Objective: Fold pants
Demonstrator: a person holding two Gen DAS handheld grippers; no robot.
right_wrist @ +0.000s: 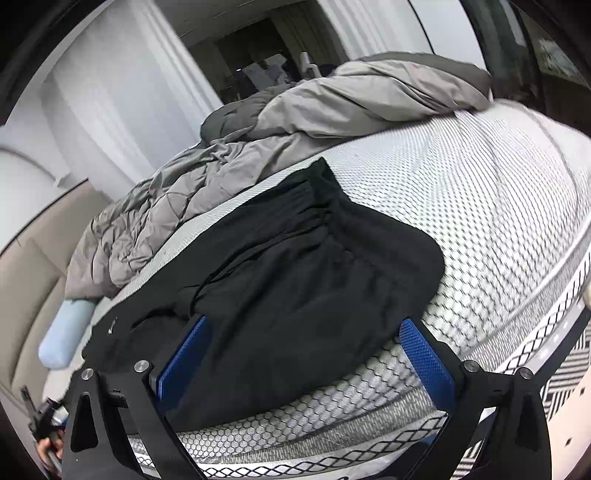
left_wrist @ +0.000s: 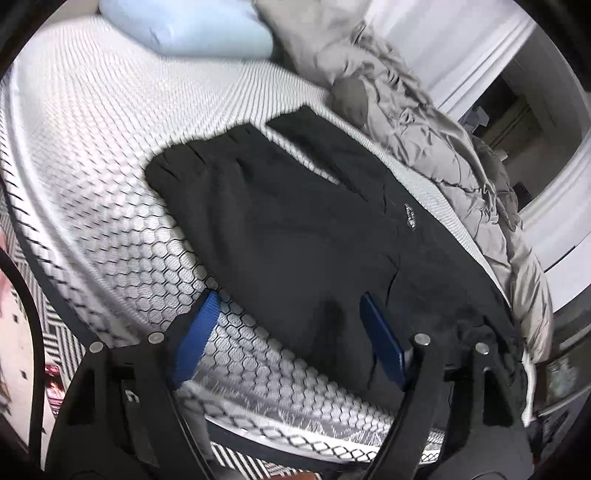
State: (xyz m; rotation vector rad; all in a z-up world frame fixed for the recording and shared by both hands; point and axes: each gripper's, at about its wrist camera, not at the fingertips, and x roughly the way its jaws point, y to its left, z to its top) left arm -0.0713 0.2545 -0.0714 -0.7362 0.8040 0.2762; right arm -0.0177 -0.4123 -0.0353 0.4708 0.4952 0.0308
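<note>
On the bare mattress (left_wrist: pixel 92 155), with its white cover and dark honeycomb pattern, black pants (left_wrist: pixel 295 221) lay spread flat, the gathered waistband toward one end and a small pale logo on the cloth. Along the far side of the bed a rumpled grey comforter (left_wrist: pixel 424 147) was heaped, its edge just beside the pants, and a pale blue pillow (left_wrist: pixel 184 26) sat at the head. Beyond the comforter stood white walls and a dark doorway; a black-and-white striped rug (right_wrist: pixel 565 373) showed past the mattress edge.

Seen from the left wrist camera, the left gripper (left_wrist: pixel 286 306) hung over the near edge of the pants with its blue-padded fingers apart. One pad stood over the bare mattress and the other over the black cloth, so the edge of the pants ran between them; neither pad visibly pressed the fabric.

From the right wrist camera, the right gripper (right_wrist: pixel 304 332) was spread wide at the waistband end. The folded-over cloth bulged up between its two blue pads, one beside a crease in the fabric and the other at the mattress side, with no pinch to be seen. Nothing lay on top of the pants.
</note>
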